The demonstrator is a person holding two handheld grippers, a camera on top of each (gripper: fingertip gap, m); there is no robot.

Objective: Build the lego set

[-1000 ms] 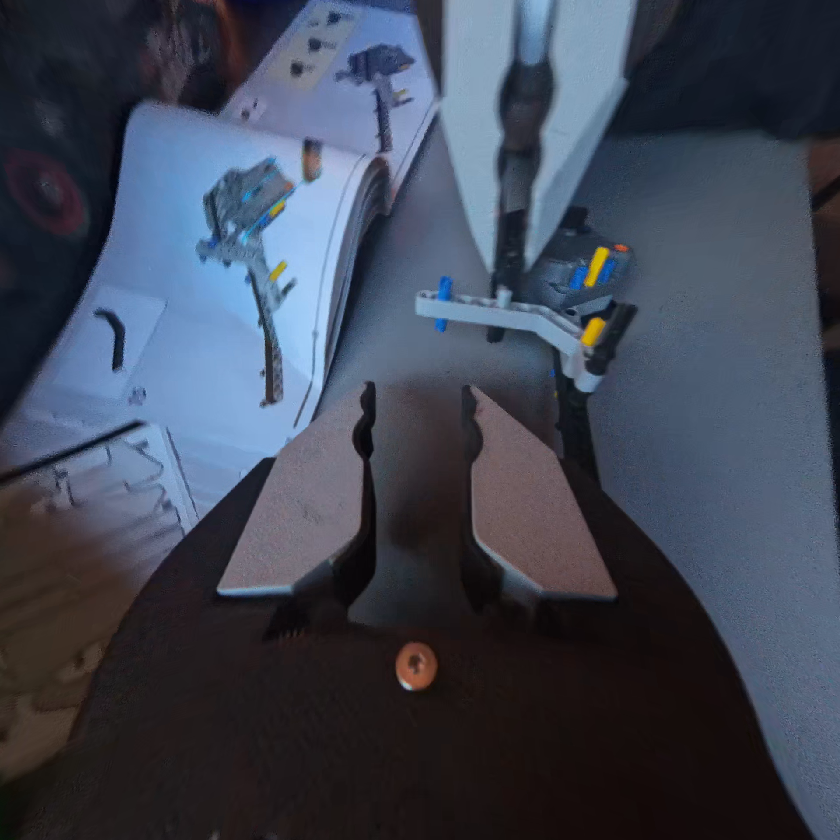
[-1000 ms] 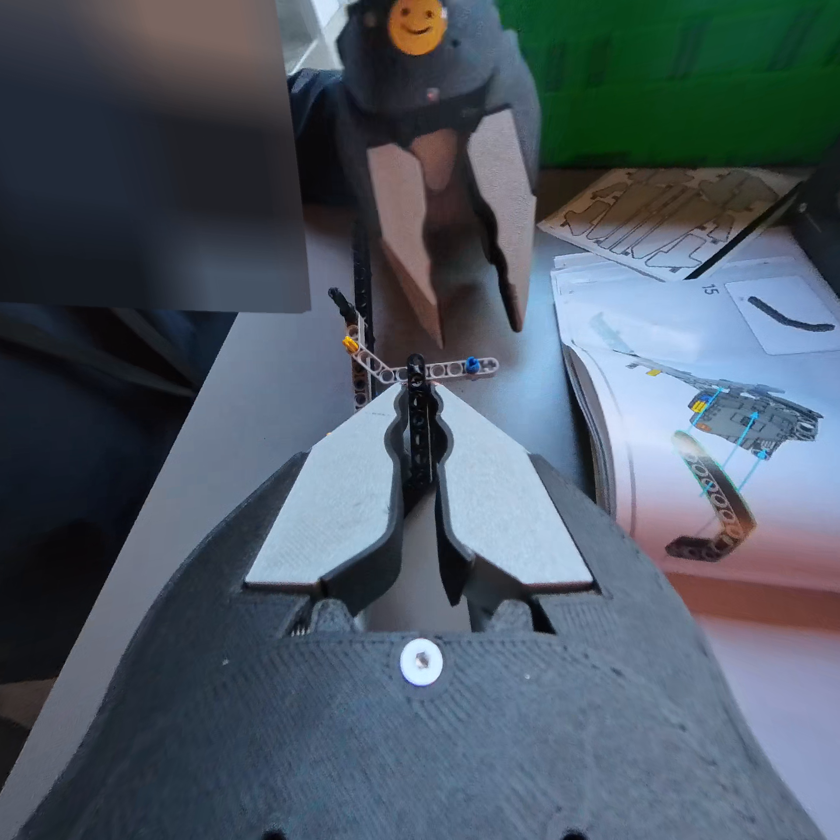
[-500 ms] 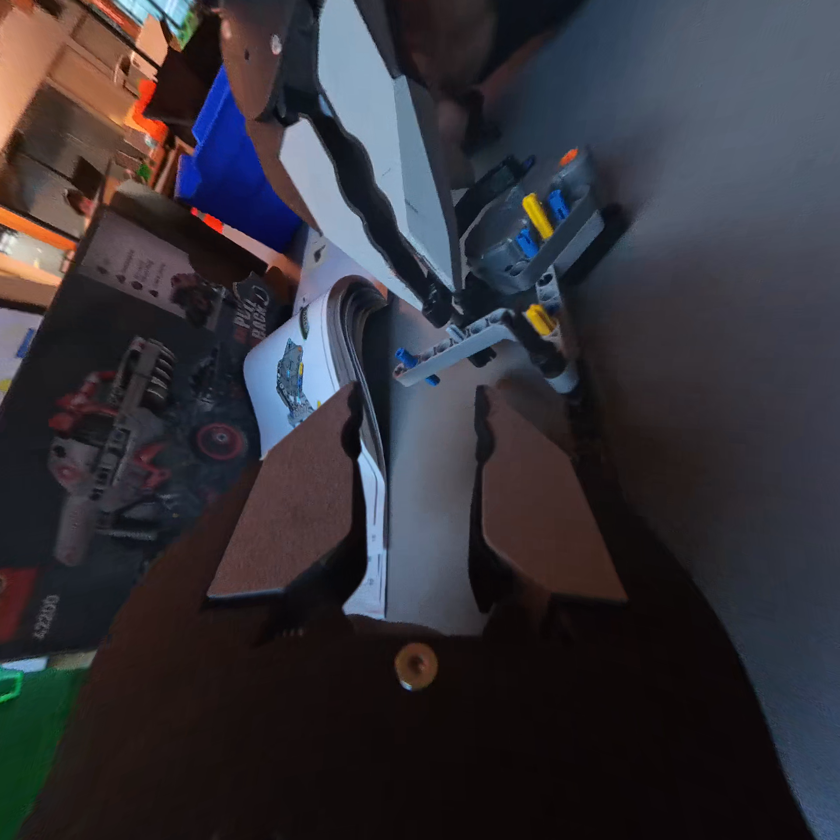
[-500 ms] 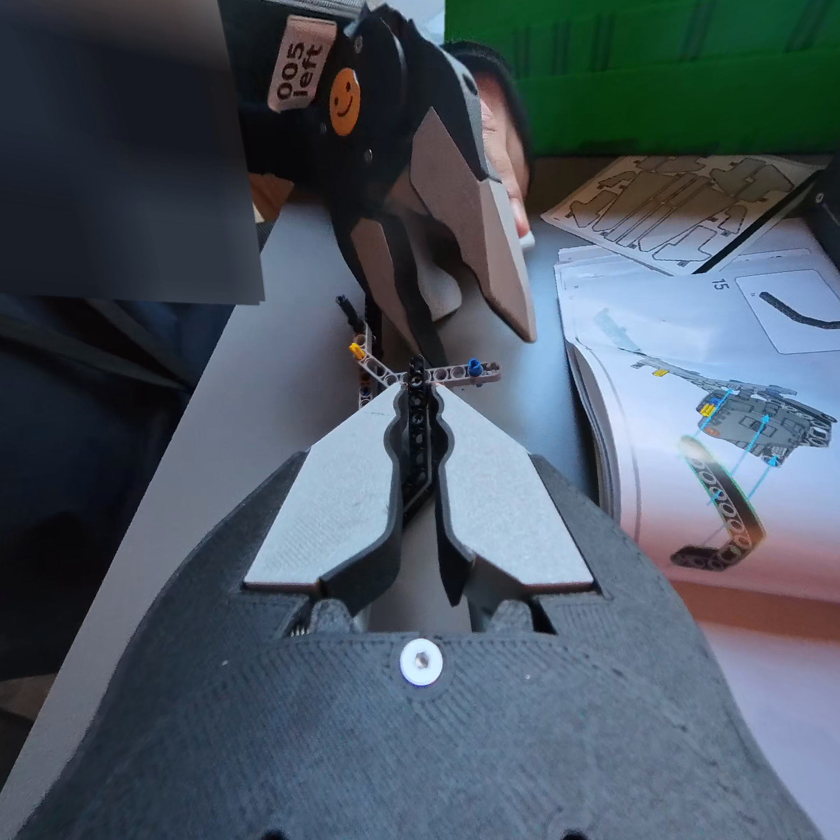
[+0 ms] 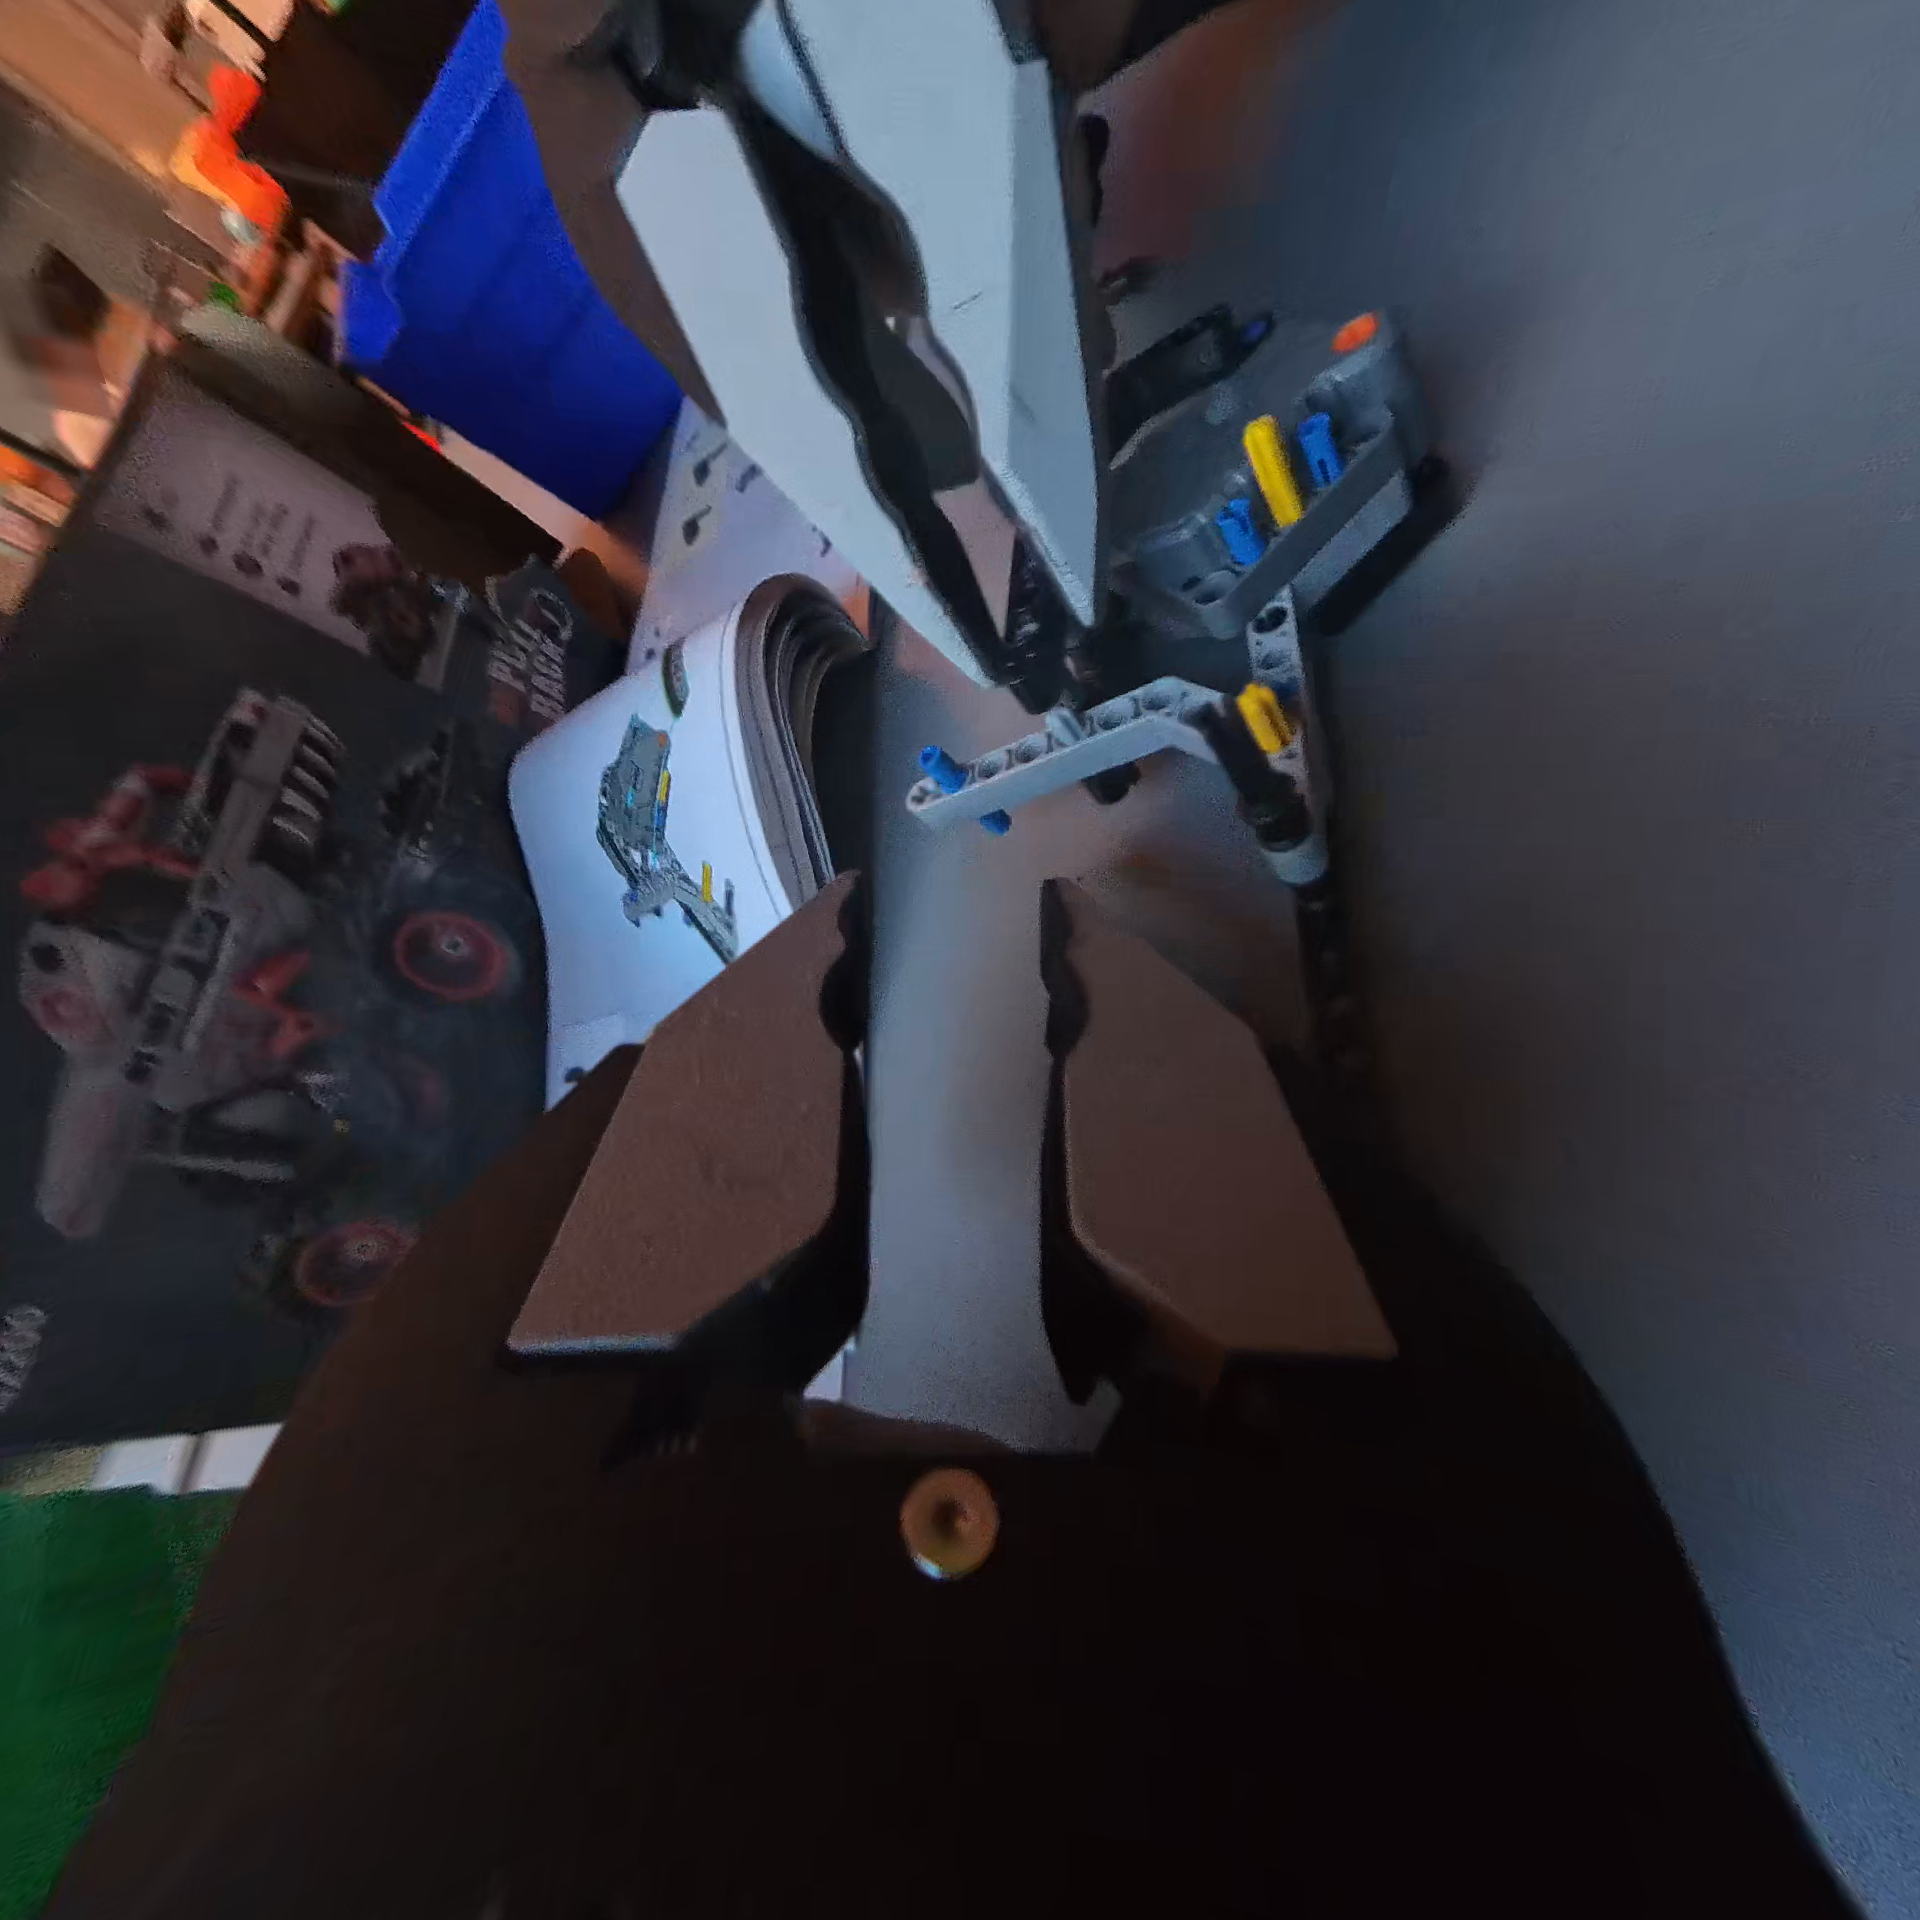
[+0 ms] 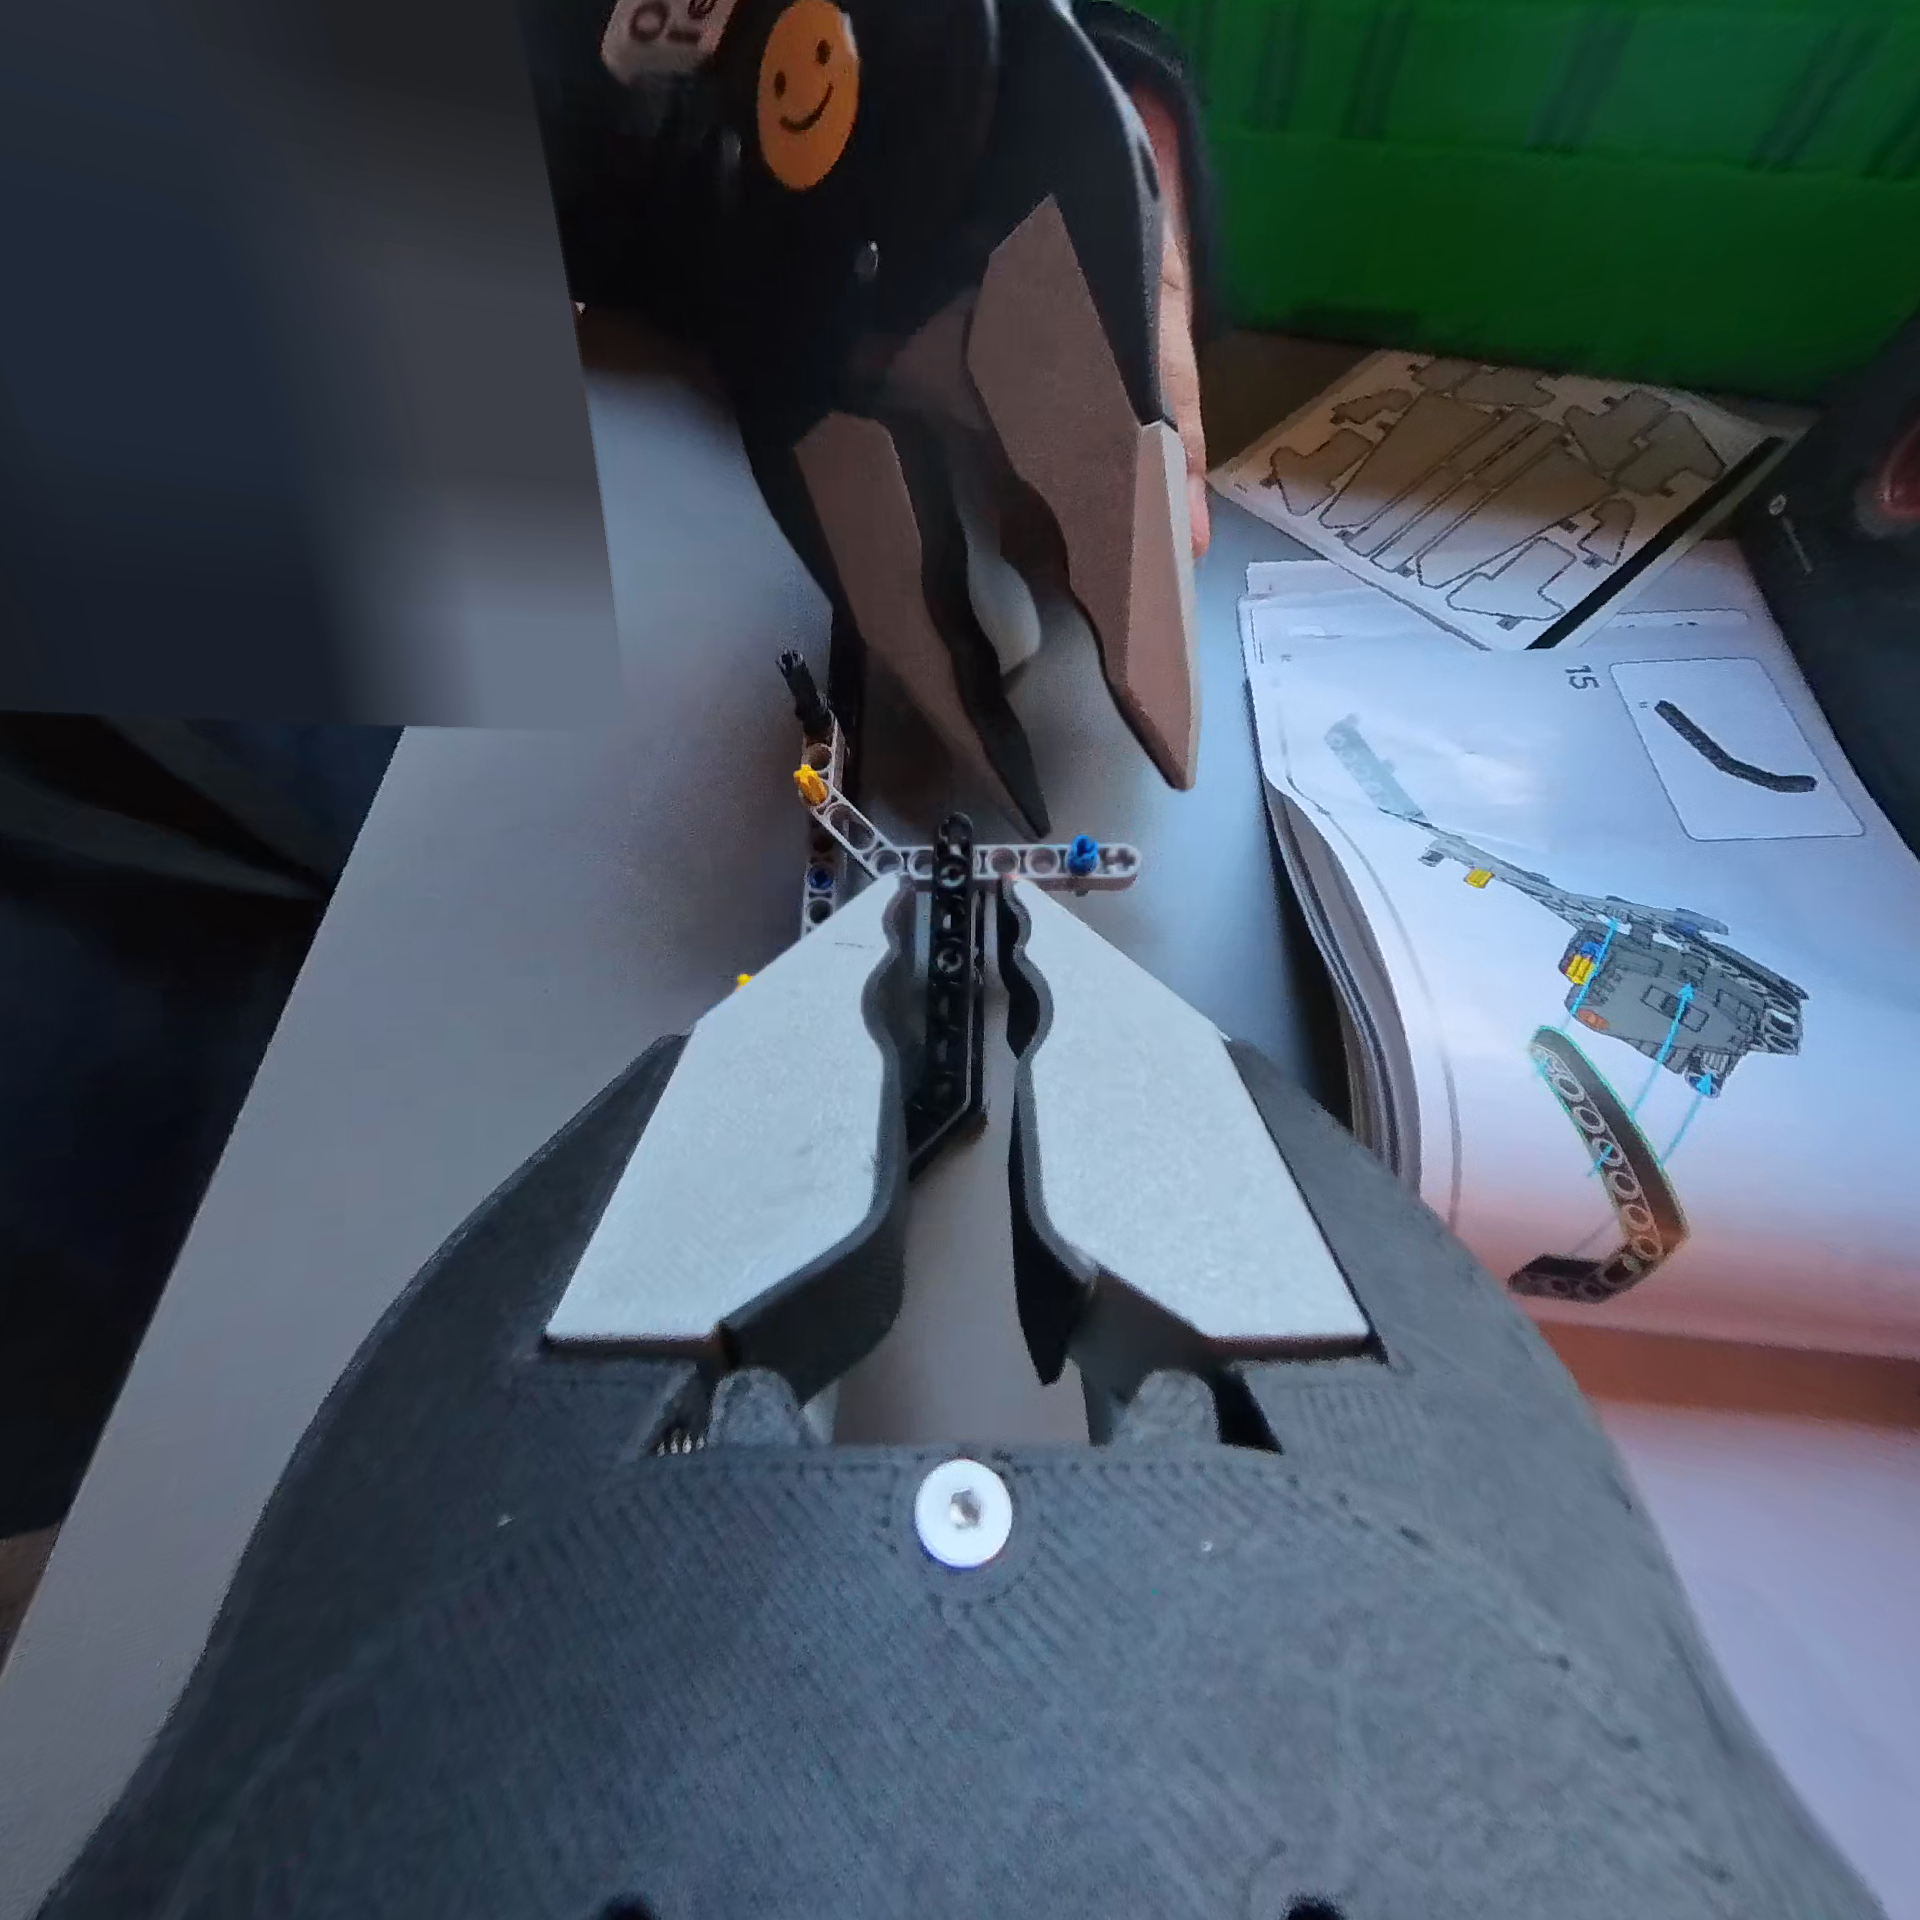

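At the right tongs (image 6: 954,899): closed on a black beam (image 6: 951,997), gripped lengthwise between the two grey fingers (image 6: 769,1122), far end poking past the tips. Just beyond those tips, crossing the black beam: a pale grey bent beam (image 6: 997,860), with a blue pin (image 6: 1081,854) near its right end and a yellow pin (image 6: 805,779) near its left end. All low over a grey table (image 6: 468,987).

At the left tongs (image 5: 951,894): apart, holding nothing, brown fingers (image 5: 717,1132) aimed at the same bent beam (image 5: 1060,743) from the opposite side. Seen from the right tongs, hanging tips-down just behind the bent beam (image 6: 1101,800), with a hand (image 6: 1179,260) behind the body and an orange smiley sticker (image 6: 808,91) on top.

Beyond the left tongs, past the bent beam: the closed tips of the right tongs (image 5: 1039,665), and beside them to the right a dark grey block (image 5: 1247,488) studded with yellow and blue pins, joined to the bent beam.

Right of the right tongs: an open instruction booklet (image 6: 1558,935), pages curling up. Farther ahead, a sticker sheet (image 6: 1455,488) and a green bin (image 6: 1558,156).

Left of the left tongs: the same booklet (image 5: 623,831), then a dark box (image 5: 260,883) with a truck picture, and a blue bin (image 5: 499,301) farther off.
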